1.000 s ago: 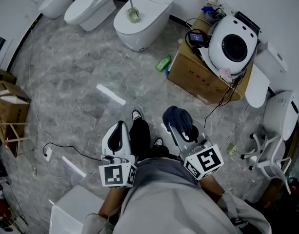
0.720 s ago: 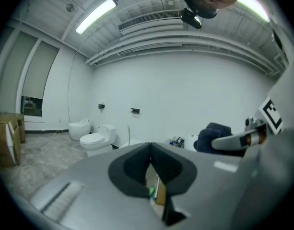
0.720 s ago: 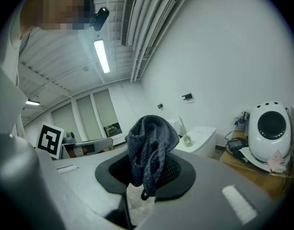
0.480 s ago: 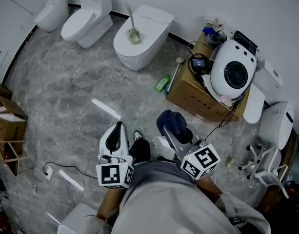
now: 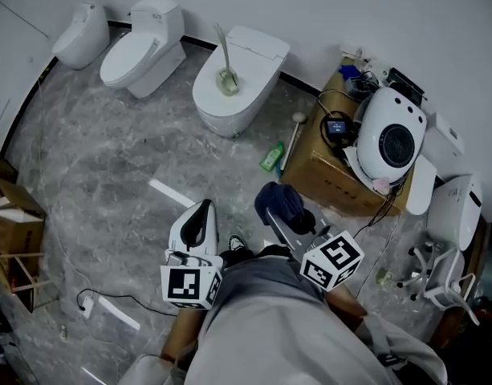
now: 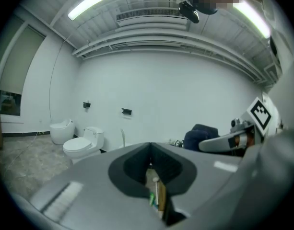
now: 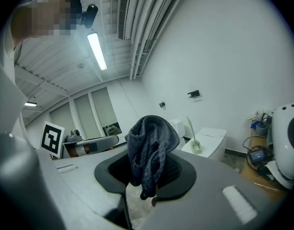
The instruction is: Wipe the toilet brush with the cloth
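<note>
Right gripper view shows the right claw (image 7: pixel 149 169) closed on the cloth (image 7: pixel 152 147) — a dark blue-grey knitted bundle pinched between the two jaws. The cloth rises above them and hangs a little below the tips. Left gripper view shows the left claw (image 6: pixel 149 150) with its jaws together at the tips and nothing between them. Only a narrow slit is open further back, and a part of the floor is seen through it.

In the head view both claws are held low and close to the person's body, side by side, pointing forward over the grey marbled floor (image 5: pixel 109 151). The left claw points almost straight ahead, and its marker cube (image 5: pixel 192 285) sits just beside the person's grey garment, with a forearm showing under it. The right claw is angled a little toward the left, with the cloth at its front end and its own marker cube at the back.

The toilet brush (image 5: pixel 223 58) is well apart from both claws. It stands slightly tilted in its holder (image 5: pixel 227 79) on the closed lid of a white toilet (image 5: pixel 258 54) by the far wall. A green bottle (image 5: pixel 271 157) lies on the floor between this toilet and a cardboard box (image 5: pixel 318 167) — the box carries a round white device (image 5: pixel 390 139).
</note>
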### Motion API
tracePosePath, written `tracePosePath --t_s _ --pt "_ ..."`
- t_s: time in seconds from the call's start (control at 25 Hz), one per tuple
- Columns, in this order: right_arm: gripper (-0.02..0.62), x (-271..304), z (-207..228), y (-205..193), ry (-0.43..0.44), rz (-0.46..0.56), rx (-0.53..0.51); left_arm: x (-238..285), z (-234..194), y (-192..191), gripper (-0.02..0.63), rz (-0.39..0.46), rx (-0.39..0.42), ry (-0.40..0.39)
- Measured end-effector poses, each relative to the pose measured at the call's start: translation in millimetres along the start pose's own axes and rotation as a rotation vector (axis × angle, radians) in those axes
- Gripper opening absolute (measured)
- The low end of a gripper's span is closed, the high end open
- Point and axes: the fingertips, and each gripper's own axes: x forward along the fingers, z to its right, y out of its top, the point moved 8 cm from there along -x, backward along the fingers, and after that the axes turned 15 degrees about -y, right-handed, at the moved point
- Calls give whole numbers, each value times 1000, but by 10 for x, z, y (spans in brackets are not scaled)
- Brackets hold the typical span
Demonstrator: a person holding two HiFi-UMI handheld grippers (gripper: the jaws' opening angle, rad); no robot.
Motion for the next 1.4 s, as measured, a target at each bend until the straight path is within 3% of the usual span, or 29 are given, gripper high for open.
tracePosePath --t_s 0.36,0.72,0.96,1.4 --pt "103 354 46 85 -69 -30 8 74 -385 71 0 47 -10 3" --pt "97 925 312 265 -72 30 2 481 -729 34 0 -4 -42 -14" --pt "97 1484 585 539 -65 48 -12 1039 -1147 163 0 -25 -56 -17" --pt "98 2771 1315 1034 -56 -62 51 2282 -1989 503 0 -89 -61 15"
